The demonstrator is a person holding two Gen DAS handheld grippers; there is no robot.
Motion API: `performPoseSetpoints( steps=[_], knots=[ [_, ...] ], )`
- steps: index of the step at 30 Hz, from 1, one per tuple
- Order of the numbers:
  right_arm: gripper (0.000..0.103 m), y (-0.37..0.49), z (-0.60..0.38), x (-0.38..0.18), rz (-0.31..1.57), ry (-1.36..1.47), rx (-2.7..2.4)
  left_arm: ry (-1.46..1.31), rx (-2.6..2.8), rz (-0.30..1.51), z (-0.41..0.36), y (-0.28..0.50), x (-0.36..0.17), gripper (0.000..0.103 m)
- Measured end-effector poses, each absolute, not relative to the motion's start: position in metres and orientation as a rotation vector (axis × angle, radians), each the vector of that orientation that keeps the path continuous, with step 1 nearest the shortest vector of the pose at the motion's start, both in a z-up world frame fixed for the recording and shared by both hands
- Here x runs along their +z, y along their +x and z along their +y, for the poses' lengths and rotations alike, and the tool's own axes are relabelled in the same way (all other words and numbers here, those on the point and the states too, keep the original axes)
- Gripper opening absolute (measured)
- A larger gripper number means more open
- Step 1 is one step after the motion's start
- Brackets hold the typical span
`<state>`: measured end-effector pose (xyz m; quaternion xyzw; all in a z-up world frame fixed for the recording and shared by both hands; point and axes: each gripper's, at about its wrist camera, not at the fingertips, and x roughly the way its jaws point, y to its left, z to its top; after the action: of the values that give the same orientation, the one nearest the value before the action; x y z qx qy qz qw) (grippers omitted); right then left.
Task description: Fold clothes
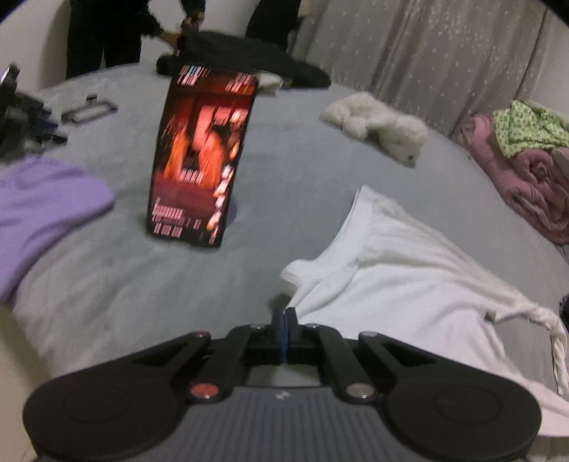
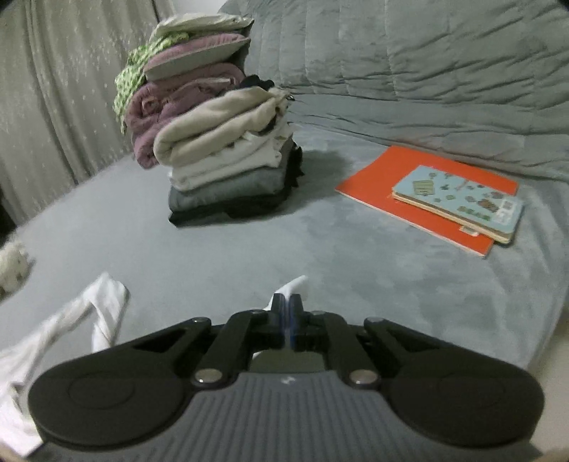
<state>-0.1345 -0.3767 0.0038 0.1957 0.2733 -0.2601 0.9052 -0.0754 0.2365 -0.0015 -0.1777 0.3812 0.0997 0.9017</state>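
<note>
A white garment [image 1: 409,284] lies crumpled on the grey bedspread [image 1: 284,184], to the right in the left wrist view. My left gripper [image 1: 284,312] is shut, and the garment's near corner is drawn up to its fingertips. In the right wrist view my right gripper [image 2: 288,305] is shut on another part of the white garment [image 2: 293,286], and a small tip of cloth pokes out past its fingers. A loose strip of the same white cloth trails off to the lower left. The cloth under both grippers is hidden.
A lit phone [image 1: 202,160] stands upright mid-bed, with a purple garment [image 1: 42,213] to its left and a white plush toy [image 1: 377,124] behind. A person in dark clothes [image 1: 106,32] handles a dark garment at the far edge. A stack of folded clothes [image 2: 227,152] and books [image 2: 444,199] lie ahead.
</note>
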Motion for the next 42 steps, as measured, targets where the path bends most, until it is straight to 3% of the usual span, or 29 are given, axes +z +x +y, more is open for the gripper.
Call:
performPoseSetpoints(
  steps=[5,18,22,24,25,27,35,37,39,42],
  knots=[
    [0.003,-0.143,-0.377,-0.01,0.64,0.358,-0.555,-0.364,0.213,0.844,0.24,-0.082,-0.019,0.0],
    [0.002,-0.149,-0.413,-0.038,0.766,0.581,-0.56,-0.301,0.245,0.807,0.234,-0.094,-0.024,0.002],
    [0.016,-0.16,-0.42,-0.038,0.706,0.695,-0.56,-0.345,0.223,0.801,0.236,-0.093,-0.022,0.012],
    [0.027,-0.17,-0.426,-0.039,0.653,0.781,-0.568,-0.389,0.2,0.796,0.238,-0.093,-0.021,0.031],
    [0.037,-0.174,-0.429,-0.039,0.625,0.824,-0.569,-0.413,0.186,0.793,0.239,-0.093,-0.02,0.034],
    [0.044,-0.178,-0.431,-0.038,0.589,0.875,-0.571,-0.446,0.167,0.784,0.24,-0.093,-0.017,0.04],
    [0.053,-0.168,-0.416,-0.033,0.598,0.807,-0.586,-0.577,0.099,0.767,0.237,-0.081,-0.022,0.038],
    [0.053,-0.167,-0.413,-0.033,0.599,0.791,-0.584,-0.548,0.132,0.759,0.233,-0.076,-0.023,0.035],
    [0.054,-0.166,-0.411,-0.033,0.6,0.785,-0.583,-0.438,0.219,0.769,0.221,-0.071,-0.022,0.025],
    [0.055,-0.164,-0.406,-0.031,0.597,0.75,-0.598,-0.33,0.29,0.76,0.208,-0.069,-0.019,0.026]
  ],
)
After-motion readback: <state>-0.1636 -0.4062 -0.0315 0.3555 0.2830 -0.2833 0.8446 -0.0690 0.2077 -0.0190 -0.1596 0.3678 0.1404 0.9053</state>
